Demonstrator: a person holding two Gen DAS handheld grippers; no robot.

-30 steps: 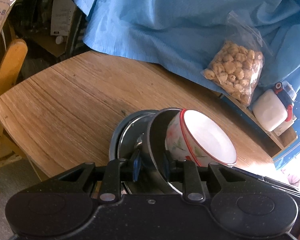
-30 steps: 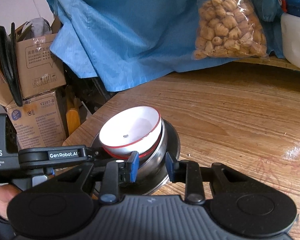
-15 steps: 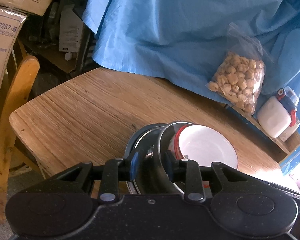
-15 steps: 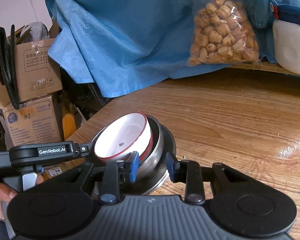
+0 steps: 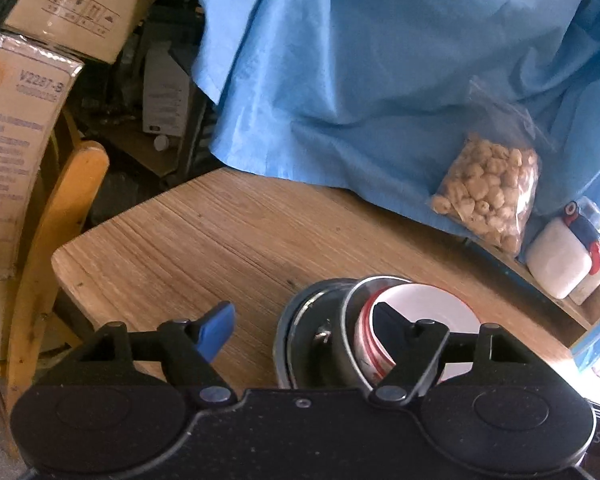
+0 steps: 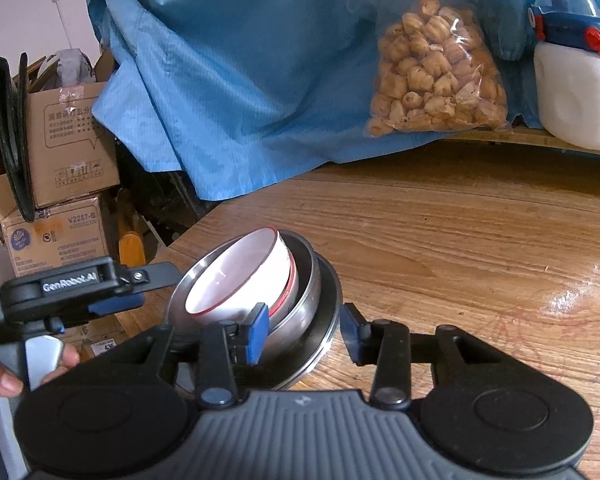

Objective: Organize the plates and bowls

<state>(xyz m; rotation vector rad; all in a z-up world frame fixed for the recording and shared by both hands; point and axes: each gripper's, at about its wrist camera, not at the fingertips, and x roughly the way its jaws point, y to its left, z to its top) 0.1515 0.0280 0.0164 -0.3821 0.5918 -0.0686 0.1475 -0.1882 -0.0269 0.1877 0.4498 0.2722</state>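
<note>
Nesting white bowl (image 6: 240, 280) in steel bowl (image 6: 300, 320)

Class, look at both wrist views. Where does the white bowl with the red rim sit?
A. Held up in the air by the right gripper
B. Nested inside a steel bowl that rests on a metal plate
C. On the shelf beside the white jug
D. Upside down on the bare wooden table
B: the white bowl with the red rim lies tilted inside the steel bowl, which sits on the metal plate on the wooden table.
</note>
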